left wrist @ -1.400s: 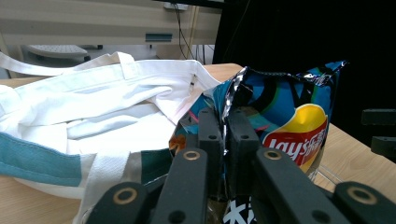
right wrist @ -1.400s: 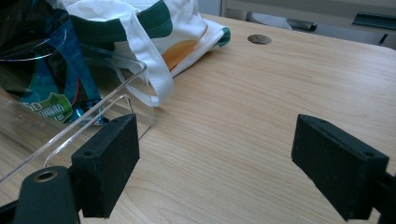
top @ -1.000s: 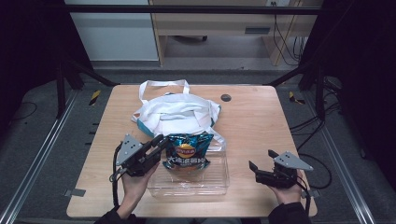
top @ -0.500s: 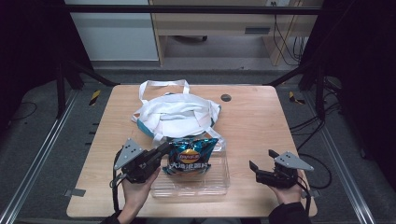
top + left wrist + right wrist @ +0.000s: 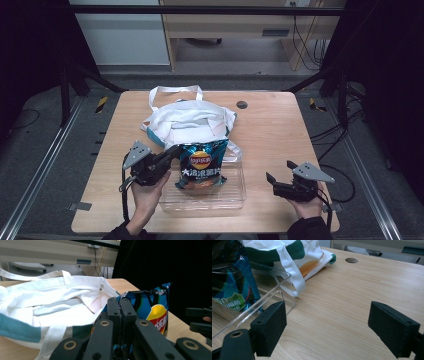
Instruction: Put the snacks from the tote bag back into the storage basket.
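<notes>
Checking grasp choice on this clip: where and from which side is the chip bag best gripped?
At its crimped top edge, from the bag's left. The chip bag stands tilted in the clear tray, so the flat seal is the thin part the left tongs can pinch; they are shut on its top left corner. The puffy body would likely slip or crush.

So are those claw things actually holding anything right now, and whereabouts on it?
The left gripper has its fingers pinched on the top edge of the blue chip bag, lifting it over the clear tray. The right gripper is open, holding nothing.
</notes>
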`<state>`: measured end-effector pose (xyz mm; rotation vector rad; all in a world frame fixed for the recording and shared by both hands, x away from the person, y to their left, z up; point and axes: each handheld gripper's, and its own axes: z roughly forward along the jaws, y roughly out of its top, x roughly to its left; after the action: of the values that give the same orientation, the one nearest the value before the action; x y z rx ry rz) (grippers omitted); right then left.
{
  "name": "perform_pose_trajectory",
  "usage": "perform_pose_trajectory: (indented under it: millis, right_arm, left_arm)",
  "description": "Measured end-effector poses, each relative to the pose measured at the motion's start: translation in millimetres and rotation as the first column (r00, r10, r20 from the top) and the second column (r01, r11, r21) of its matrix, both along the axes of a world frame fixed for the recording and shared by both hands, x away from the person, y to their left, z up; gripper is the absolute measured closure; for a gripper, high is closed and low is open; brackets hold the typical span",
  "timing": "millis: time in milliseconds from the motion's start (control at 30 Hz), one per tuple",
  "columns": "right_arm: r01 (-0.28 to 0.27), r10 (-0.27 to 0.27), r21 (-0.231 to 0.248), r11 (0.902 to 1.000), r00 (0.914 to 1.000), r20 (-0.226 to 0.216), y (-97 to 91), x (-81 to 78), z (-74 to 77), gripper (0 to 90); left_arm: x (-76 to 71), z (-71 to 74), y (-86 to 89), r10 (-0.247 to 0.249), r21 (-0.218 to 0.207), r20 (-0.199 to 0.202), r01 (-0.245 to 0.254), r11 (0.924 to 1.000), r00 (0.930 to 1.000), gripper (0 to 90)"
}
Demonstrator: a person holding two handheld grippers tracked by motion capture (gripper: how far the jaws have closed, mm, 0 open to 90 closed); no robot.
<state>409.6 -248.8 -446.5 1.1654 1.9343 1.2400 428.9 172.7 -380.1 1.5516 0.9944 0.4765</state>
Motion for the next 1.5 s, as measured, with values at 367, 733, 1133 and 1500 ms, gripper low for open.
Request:
perform_pose_trajectory:
  millis: [367,733,1133,1500]
  right_arm:
    - [-0.001,0.001,-0.001,1.0000,1.0000,-0.004,0.5,1.1,-0.7,15.4]
    - [-0.001,0.001,-0.001,1.0000,1.0000,-0.003,0.4,0.6,-0.4,15.4]
    - [-0.001,0.001,0.000,1.0000,1.0000,0.000,0.1,-0.2,0.3,15.4]
    - [-0.002,0.002,0.002,1.0000,1.0000,-0.001,0.0,-0.4,0.3,15.4]
  left_arm:
    - [13.7,-6.2,4.6,-0.012,0.006,0.040,0.012,0.9999,0.9991,82.8]
    - [9.8,-3.6,4.8,0.004,0.056,0.070,-0.008,0.9984,0.9976,62.5]
    - [1.0,-1.0,5.7,-0.031,0.066,0.059,0.027,0.9975,0.9978,54.4]
    - [-9.0,-4.5,9.5,-0.063,0.064,0.046,0.060,0.9961,0.9969,57.8]
